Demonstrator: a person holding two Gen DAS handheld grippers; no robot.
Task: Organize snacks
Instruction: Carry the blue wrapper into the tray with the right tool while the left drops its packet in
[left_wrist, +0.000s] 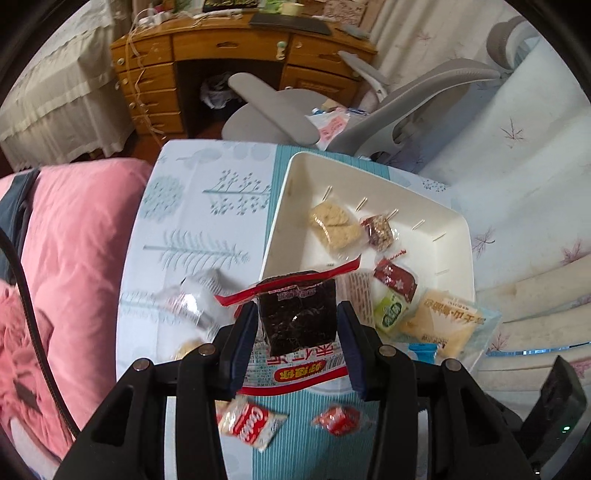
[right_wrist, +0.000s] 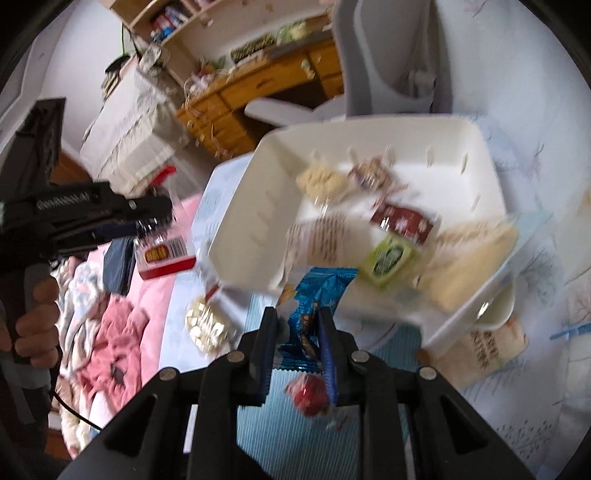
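Observation:
My left gripper (left_wrist: 297, 317) is shut on a dark seaweed snack packet (left_wrist: 295, 314) with a red and white wrapper, held above the near rim of the white bin (left_wrist: 280, 206). The bin holds several snacks: a beige rice cake (left_wrist: 334, 225), a nut bar (left_wrist: 380, 230), a dark red sachet (left_wrist: 395, 277), a green packet (left_wrist: 389, 314) and a yellow packet (left_wrist: 443, 321). My right gripper (right_wrist: 297, 325) is shut on a blue snack packet (right_wrist: 314, 295) just before the bin's near wall (right_wrist: 243, 236). The left gripper (right_wrist: 147, 221) shows at the left of the right wrist view.
Loose snacks lie on the patterned table: a red and white packet (left_wrist: 251, 424), a red candy (left_wrist: 338, 421), also in the right wrist view (right_wrist: 308, 397), and a clear pack of pale pieces (right_wrist: 205, 325). A pink quilt (left_wrist: 74, 258) lies left; a grey chair (left_wrist: 273, 114) and wooden desk (left_wrist: 221, 48) stand behind.

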